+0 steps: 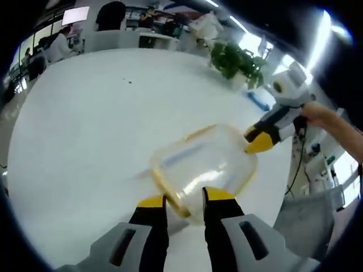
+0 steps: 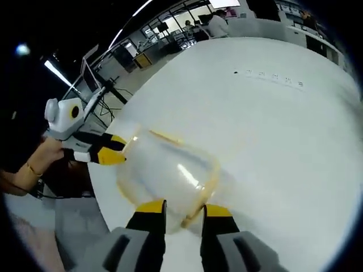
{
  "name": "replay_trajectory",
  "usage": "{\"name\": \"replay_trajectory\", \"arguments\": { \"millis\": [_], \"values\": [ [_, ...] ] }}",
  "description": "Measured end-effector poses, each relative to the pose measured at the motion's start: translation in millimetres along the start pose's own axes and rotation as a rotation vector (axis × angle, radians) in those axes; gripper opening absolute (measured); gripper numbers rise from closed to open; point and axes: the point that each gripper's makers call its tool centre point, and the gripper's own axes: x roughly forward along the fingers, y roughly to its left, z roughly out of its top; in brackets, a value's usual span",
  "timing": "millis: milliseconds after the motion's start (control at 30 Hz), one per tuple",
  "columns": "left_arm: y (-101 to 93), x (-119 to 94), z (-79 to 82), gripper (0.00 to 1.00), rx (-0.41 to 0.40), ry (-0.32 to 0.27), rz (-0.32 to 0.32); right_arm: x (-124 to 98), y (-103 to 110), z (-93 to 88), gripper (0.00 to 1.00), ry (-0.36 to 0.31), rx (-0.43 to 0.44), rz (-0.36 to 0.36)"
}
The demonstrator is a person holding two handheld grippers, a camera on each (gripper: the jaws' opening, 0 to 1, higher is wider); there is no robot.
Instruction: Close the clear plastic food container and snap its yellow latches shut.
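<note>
A clear plastic container (image 1: 207, 161) with a yellow rim sits over the white table (image 1: 85, 130), slightly blurred. My left gripper (image 1: 185, 198) has its yellow-tipped jaws on either side of the container's near end, closed against it. My right gripper (image 1: 258, 140) comes in from the right and holds the far corner. In the right gripper view the container (image 2: 170, 173) fills the gap between the right gripper's (image 2: 185, 208) own jaws. The left gripper (image 2: 110, 150) reaches its opposite end from the left. I cannot make out whether the latches are snapped.
A potted plant (image 1: 238, 62) and a small blue object (image 1: 258, 102) stand near the table's far right edge. A hand (image 1: 323, 113) holds the right gripper. Desks, chairs and people (image 2: 218, 22) are beyond the table. The table's edge (image 2: 99, 192) runs close to the container.
</note>
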Motion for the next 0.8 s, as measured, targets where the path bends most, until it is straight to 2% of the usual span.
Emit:
{"name": "replay_trajectory", "arguments": {
  "millis": [267, 367, 400, 600, 700, 800],
  "values": [
    [0.6, -1, -1.5, 0.21, 0.009, 0.001, -0.001, 2, 2, 2.2, 0.22, 0.006, 0.002, 0.002],
    [0.4, -1, -0.3, 0.22, 0.047, -0.003, 0.003, 2, 3, 3.2, 0.23, 0.003, -0.007, -0.003],
    [0.5, -1, 0.5, 0.22, 0.062, -0.001, 0.006, 2, 2, 5.1, 0.23, -0.006, -0.050, -0.008],
    [1.2, -1, 2.2, 0.23, 0.105, -0.008, 0.015, 1, 3, 8.2, 0.26, -0.005, -0.107, -0.032],
    [0.3, -1, 2.4, 0.24, 0.126, -0.009, 0.020, 0, 2, 11.5, 0.27, -0.017, -0.187, -0.064],
    [0.6, -1, 3.4, 0.25, 0.153, -0.011, 0.027, -1, 4, 10.7, 0.27, -0.022, -0.192, -0.076]
  ]
}}
